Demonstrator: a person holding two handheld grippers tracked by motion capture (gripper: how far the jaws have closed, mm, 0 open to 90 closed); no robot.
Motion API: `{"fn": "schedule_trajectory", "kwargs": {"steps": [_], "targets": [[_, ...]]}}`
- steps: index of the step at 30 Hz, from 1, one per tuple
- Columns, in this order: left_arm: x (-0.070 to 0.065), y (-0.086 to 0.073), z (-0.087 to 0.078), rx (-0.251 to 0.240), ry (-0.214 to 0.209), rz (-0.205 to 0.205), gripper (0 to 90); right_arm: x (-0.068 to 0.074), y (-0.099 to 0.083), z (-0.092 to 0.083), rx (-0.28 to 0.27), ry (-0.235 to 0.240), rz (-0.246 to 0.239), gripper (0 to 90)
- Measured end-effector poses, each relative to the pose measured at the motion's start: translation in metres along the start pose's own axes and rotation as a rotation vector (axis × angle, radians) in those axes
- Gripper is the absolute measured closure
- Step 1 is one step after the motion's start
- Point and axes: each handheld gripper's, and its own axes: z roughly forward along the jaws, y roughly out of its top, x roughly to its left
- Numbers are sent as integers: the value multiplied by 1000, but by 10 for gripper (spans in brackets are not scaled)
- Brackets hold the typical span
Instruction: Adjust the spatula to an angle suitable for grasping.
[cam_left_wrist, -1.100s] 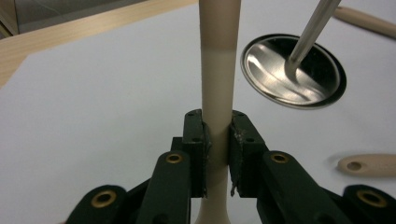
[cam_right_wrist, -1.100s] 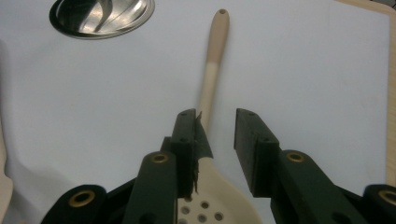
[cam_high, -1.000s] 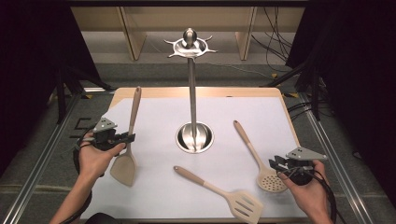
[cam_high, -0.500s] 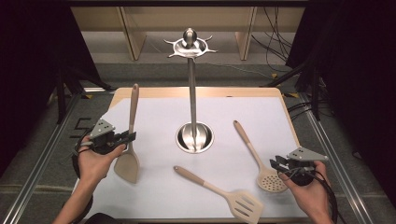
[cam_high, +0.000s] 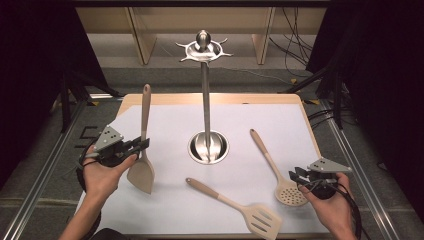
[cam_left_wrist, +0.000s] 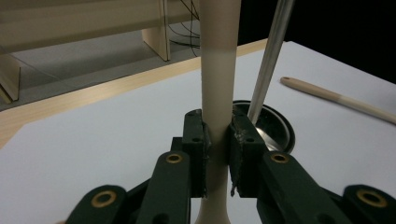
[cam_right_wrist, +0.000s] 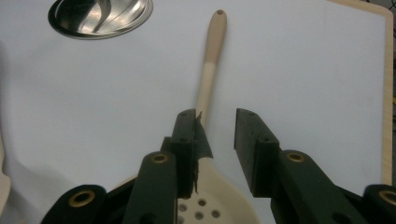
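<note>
A pale wooden-handled flat spatula (cam_high: 143, 150) is pinched by the left tool (cam_high: 134, 146) and held upright above the white desk (cam_high: 170, 210), likely so it can be hung on the tall shiny metal stand (cam_high: 206, 100). The right tool (cam_high: 298, 175) is spread over a pale spoon with holes (cam_high: 280, 172).

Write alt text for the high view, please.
A person's left gripper holds a pale spatula upright over a white table. A metal stand rises mid-table; a slotted turner and a holed spoon lie flat near the open right gripper.
</note>
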Motion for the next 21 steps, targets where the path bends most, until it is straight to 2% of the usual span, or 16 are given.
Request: {"fn": "schedule_trajectory", "kwargs": {"steps": [3, 4, 9, 10, 12, 14, 19, 20, 21], "targets": [[-5, 5, -3, -24, -1, 10, 780, -1, 0, 2, -12, 0, -14, 699], [-6, 6, -3, -33, -7, 12, 780, -1, 1, 0, 5, -3, -3, 699], [-10, 10, -8, -45, -10, 24, 780, -1, 0, 1, -8, -1, -15, 699], [-11, 11, -9, -52, -11, 23, 780, 2, 0, 0, 9, 7, 26, 699], [-12, 12, -10, -53, -11, 25, 780, 2, 1, 0, 16, 6, 31, 699], [-14, 14, -11, -57, -15, 34, 780, 0, 1, 0, 4, -2, -1, 699], [-21, 17, -10, -66, -25, 50, 780, 0, 0, 1, -5, 1, -13, 699], [-22, 18, -9, -68, -28, 51, 780, 2, 1, 0, 15, 7, 31, 699], [-22, 18, -9, -67, -29, 55, 779, 2, 1, 0, 13, 5, 25, 699]]}}
